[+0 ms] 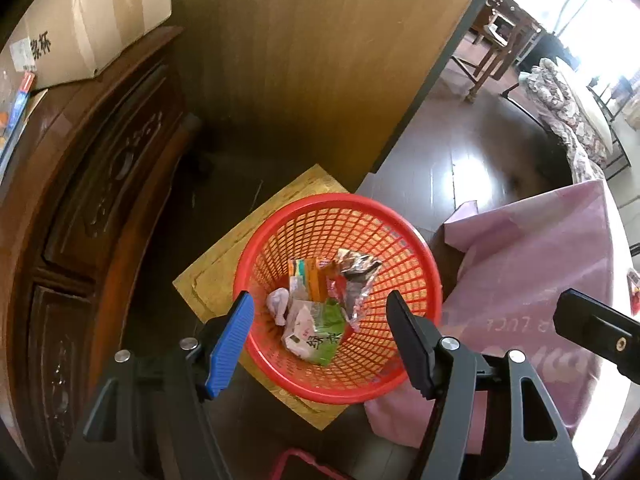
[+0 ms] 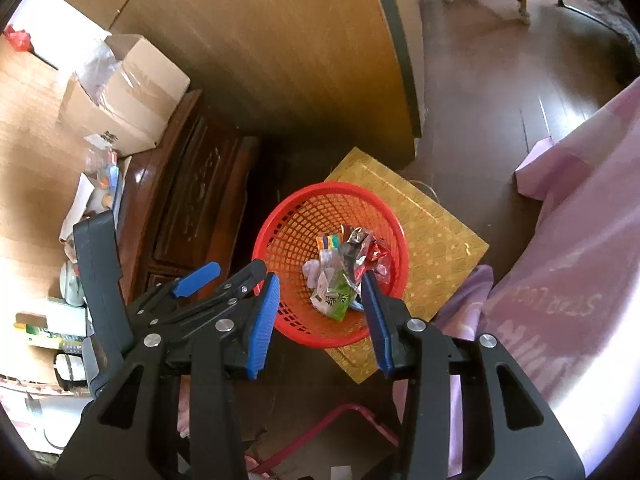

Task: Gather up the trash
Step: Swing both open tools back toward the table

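Trash (image 1: 316, 312) is seen gathered in the bottom of a red mesh basket (image 1: 420, 248), which stands on a gold patterned board (image 2: 440, 240) on the dark wooden floor (image 1: 460, 168), directly ahead of and below both claws. The left claw (image 1: 320, 340) is held above the basket's near rim with its jaws spread wide and nothing between them; the right claw (image 2: 322, 312) hangs over the same rim, likewise parted and empty. Among the contents a green packet (image 2: 336, 294), a crumpled foil wrapper (image 1: 356, 276), an orange-striped wrapper (image 1: 306, 274) and a ball of white paper (image 1: 278, 304) can be made out. The drop appears to be finished, so the step in hand is judged to be a clean withdrawal: the claws would best be lifted straight up, clear of the thin plastic rim, since a light basket on a smooth board could be tipped or dragged by a snagged finger. To the left of the claws a carved dark-wood cabinet (image 1: 100, 200) is seen, topped with a cardboard box (image 1: 88, 16). A wooden panel (image 1: 300, 60) rises beyond the basket. To the right, a pink cloth (image 1: 540, 280) hangs over what is taken to be the tabletop, its surface largely out of view.
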`<move>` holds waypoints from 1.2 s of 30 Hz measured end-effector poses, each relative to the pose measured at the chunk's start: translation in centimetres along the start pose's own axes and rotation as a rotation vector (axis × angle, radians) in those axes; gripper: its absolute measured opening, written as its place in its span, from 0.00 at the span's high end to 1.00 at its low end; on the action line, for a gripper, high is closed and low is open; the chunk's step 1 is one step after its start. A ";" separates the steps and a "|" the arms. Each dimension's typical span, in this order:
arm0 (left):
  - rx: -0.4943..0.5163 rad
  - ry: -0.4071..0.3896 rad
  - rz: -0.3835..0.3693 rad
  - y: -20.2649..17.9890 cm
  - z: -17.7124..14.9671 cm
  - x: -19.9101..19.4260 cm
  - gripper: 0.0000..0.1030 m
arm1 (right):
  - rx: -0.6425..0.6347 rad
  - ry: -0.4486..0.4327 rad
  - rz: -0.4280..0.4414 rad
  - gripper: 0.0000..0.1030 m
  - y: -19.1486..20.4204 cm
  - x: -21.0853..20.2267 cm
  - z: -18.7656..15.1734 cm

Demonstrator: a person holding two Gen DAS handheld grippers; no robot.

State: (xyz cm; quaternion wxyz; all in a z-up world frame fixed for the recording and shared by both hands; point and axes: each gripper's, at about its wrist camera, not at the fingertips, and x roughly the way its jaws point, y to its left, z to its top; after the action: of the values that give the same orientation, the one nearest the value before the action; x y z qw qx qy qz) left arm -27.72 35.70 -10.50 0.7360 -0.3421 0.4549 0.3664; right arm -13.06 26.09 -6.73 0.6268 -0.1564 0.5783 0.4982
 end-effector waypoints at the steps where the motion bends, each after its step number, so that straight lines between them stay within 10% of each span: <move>1: 0.008 -0.005 -0.003 -0.4 0.0 -0.3 0.33 | 0.000 -0.012 -0.003 0.55 -0.2 -0.7 -0.1; 36: 0.491 -0.101 -0.216 -30.4 -4.5 -6.9 0.17 | 0.349 -0.528 -0.319 0.25 -23.9 -24.2 -15.5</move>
State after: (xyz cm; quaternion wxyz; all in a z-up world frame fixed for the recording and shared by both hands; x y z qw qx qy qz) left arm -5.89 15.25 -0.54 0.8536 -0.1811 0.4536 0.1812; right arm 1.32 -7.45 1.10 0.8419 -0.0009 0.4409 0.3112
